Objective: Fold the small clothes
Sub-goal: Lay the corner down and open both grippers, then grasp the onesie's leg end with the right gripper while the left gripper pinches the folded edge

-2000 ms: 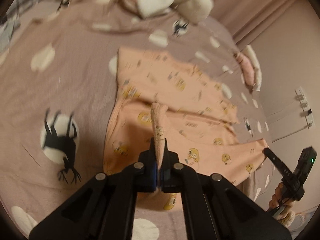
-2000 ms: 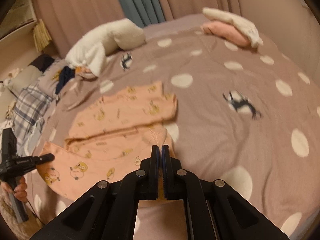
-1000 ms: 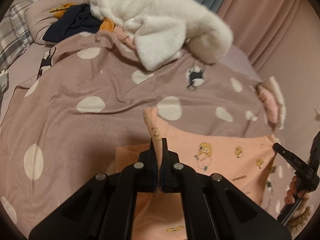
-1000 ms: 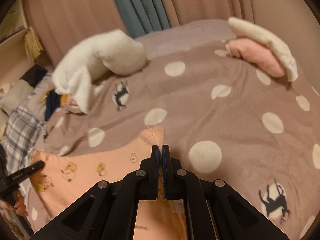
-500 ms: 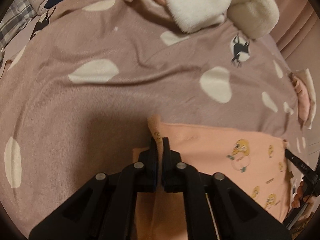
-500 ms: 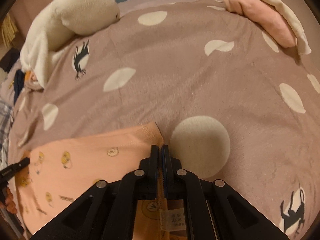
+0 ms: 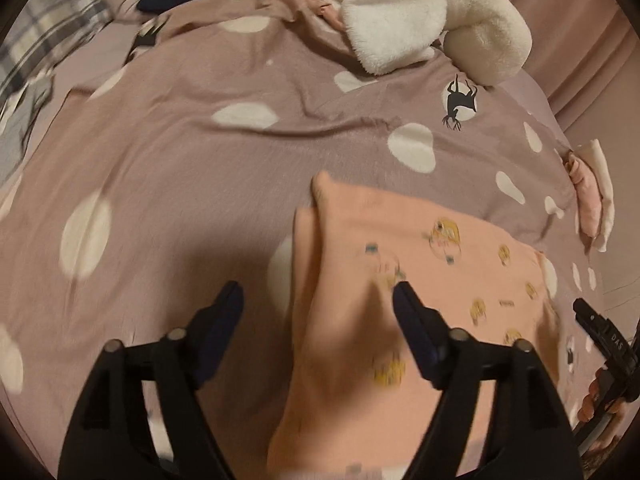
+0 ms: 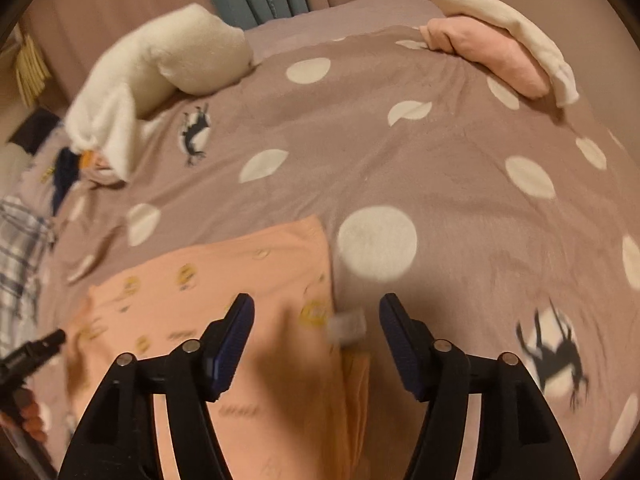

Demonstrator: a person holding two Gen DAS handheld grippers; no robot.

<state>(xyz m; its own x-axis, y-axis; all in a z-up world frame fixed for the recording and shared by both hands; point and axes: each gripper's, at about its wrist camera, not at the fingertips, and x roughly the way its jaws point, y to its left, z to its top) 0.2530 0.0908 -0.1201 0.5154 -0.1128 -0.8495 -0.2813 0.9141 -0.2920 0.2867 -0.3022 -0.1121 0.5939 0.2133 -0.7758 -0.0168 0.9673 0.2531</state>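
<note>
Now: peach garment [image 7: 400, 280] lies doubled on spotted bed cover [image 7: 200, 168]. Left tool [image 7: 318, 300] and right tool [image 8: 316, 314] have just been opening, spread, pinching nothing. You lift clear straight, avoid snagging top layer, then smooth fold.

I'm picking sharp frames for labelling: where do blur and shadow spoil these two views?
Left wrist view: the peach printed garment is motion-smeared near the open left gripper, with dark shadow beneath. Right wrist view: the white label between the open right gripper fingers is blurred; fisheye bends the polka-dot bedspread.
</note>
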